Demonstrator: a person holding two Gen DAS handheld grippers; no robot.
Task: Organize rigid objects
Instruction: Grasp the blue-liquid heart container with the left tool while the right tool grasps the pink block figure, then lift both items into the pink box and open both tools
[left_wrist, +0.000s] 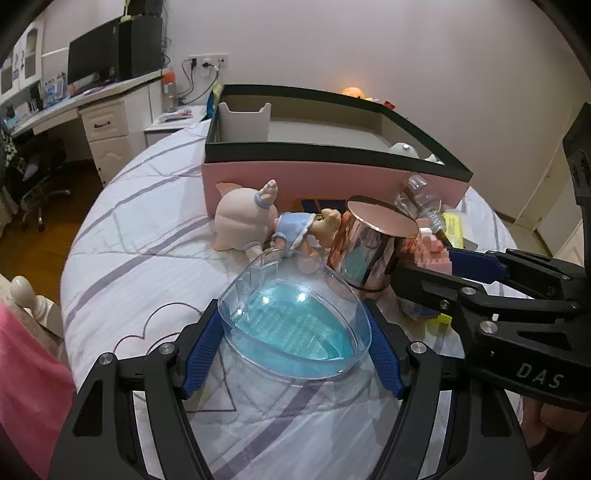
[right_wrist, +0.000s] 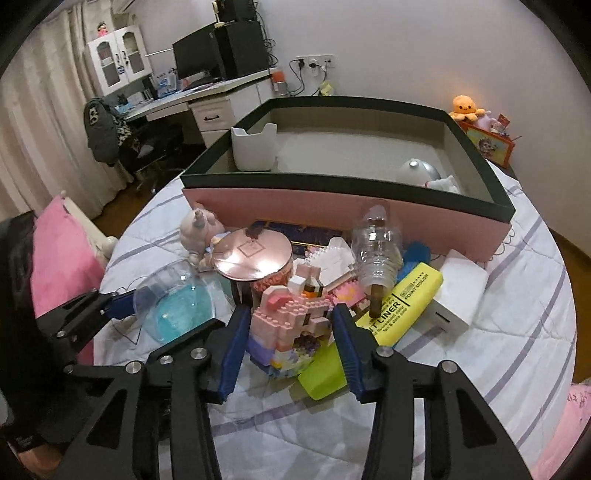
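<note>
Right wrist: bottle (right_wrist: 376, 254) beside highlighter (right_wrist: 406, 302).

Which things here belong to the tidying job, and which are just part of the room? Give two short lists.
Part of the job:
- blue plastic dish between the left claw fingers
- pink brick model between the right claw fingers
- copper tin
- doll
- clear bottle
- yellow highlighter
- pink storage box

Just lying about:
- monitor
- orange plush octopus
- pink pillow

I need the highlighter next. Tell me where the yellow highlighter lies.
In the right wrist view the yellow highlighter lies right of the pink brick model, under the clear bottle and against the white box.
</note>
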